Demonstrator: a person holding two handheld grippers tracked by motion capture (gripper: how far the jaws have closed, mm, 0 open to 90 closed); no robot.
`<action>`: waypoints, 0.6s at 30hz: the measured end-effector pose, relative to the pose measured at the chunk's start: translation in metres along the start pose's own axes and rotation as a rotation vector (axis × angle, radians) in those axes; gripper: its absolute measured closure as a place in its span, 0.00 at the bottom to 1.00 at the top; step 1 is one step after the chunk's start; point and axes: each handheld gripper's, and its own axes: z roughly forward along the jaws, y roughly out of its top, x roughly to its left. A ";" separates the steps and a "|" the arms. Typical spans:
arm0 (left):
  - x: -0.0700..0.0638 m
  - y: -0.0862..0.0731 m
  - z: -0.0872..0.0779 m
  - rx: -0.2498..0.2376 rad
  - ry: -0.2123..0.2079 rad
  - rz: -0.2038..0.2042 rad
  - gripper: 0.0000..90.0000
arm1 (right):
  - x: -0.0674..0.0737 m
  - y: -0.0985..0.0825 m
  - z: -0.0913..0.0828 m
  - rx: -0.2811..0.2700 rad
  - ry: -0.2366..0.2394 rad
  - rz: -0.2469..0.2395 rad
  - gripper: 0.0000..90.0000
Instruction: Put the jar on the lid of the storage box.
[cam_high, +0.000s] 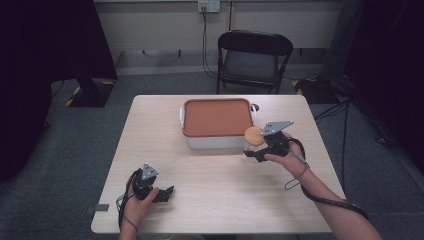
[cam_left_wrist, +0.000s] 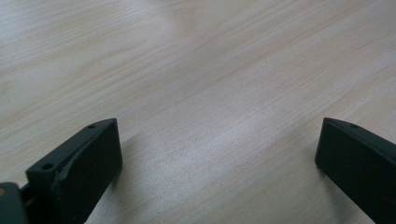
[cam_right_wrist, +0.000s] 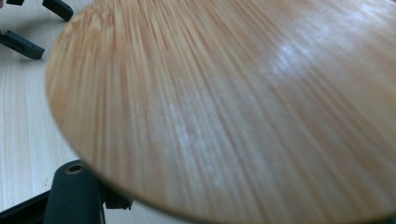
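At right of centre in the high view, the right gripper (cam_high: 256, 152) clenches a jar topped by a round bamboo lid (cam_high: 254, 135), beside an orange-lidded container (cam_high: 217, 118). At lower left, the left gripper (cam_high: 167, 192) rests on the wooden table (cam_high: 220, 195), jaws released.

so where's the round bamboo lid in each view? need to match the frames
High view: the bamboo lid sits right of centre, at the front right corner of the orange-lidded container, with the right gripper on it.
Right gripper view: lid up close, across most of the frame.
Left gripper view: only open fingers over bare wood.
Shared landmark: the pale wooden table.
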 end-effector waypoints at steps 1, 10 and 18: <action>0.000 0.000 0.000 0.000 0.000 0.000 0.00 | 0.000 0.001 0.000 -0.001 0.001 0.001 0.29; 0.000 0.000 0.000 0.000 0.000 0.000 0.00 | 0.001 0.010 0.000 0.004 0.005 -0.014 0.29; 0.000 0.000 0.000 0.000 0.000 0.000 0.00 | 0.002 0.016 0.002 0.009 0.012 -0.021 0.29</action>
